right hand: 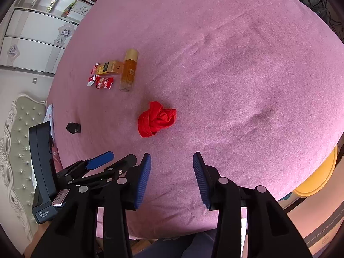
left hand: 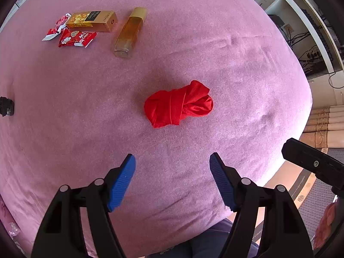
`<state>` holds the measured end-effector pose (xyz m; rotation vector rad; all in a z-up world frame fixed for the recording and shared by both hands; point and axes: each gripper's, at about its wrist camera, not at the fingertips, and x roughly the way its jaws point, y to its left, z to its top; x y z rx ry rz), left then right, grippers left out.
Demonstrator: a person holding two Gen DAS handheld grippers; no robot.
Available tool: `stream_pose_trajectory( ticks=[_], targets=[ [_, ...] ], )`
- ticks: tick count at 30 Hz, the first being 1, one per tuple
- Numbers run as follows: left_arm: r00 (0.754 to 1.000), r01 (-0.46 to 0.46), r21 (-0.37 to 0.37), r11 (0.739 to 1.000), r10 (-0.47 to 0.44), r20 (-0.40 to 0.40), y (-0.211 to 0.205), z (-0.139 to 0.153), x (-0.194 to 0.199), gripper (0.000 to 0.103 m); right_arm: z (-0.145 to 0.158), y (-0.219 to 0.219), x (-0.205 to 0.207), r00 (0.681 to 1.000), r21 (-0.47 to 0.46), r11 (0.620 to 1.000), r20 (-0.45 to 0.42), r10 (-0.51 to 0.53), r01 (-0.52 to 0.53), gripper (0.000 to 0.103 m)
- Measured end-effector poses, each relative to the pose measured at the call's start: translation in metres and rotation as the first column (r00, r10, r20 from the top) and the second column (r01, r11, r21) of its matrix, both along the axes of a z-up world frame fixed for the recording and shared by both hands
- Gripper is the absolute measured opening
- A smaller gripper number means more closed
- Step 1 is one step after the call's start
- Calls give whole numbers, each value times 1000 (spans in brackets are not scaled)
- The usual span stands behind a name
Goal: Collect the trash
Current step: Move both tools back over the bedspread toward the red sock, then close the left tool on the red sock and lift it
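A knotted red plastic bag (left hand: pixel 179 107) lies in the middle of the pink bed cover (left hand: pixel 236 53); it also shows in the right wrist view (right hand: pixel 156 119). Far left lie red candy wrappers (left hand: pixel 74 37), a gold carton (left hand: pixel 92 20) and an amber bottle (left hand: pixel 130 33), also seen in the right wrist view as wrappers (right hand: pixel 103 82), carton (right hand: pixel 109 67) and bottle (right hand: pixel 128 73). My left gripper (left hand: pixel 172 161) is open and empty, short of the bag. My right gripper (right hand: pixel 172 161) is open and empty, also short of it.
A small black object (right hand: pixel 73 128) lies left of the bag, and shows at the left edge of the left wrist view (left hand: pixel 6 106). The left gripper's body (right hand: pixel 71 172) sits beside my right one. A yellow stool (right hand: pixel 318 176) stands off the bed's right edge. A padded headboard (right hand: pixel 19 142) is at left.
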<state>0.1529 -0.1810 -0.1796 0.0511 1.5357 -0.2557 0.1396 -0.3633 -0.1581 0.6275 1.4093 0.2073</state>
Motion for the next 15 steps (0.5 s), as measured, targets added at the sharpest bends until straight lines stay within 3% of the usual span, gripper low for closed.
stream_pose_trajectory(
  ticks=[9, 15],
  targets=[
    [998, 3, 21, 1000, -1, -63, -15, -43, 53, 71, -29, -5, 51, 998, 15, 1000, -54, 17, -16, 41],
    [994, 67, 65, 996, -61, -86, -25, -72, 69, 75, -52, -10, 67, 995, 25, 1000, -100, 6, -4, 41]
  ],
)
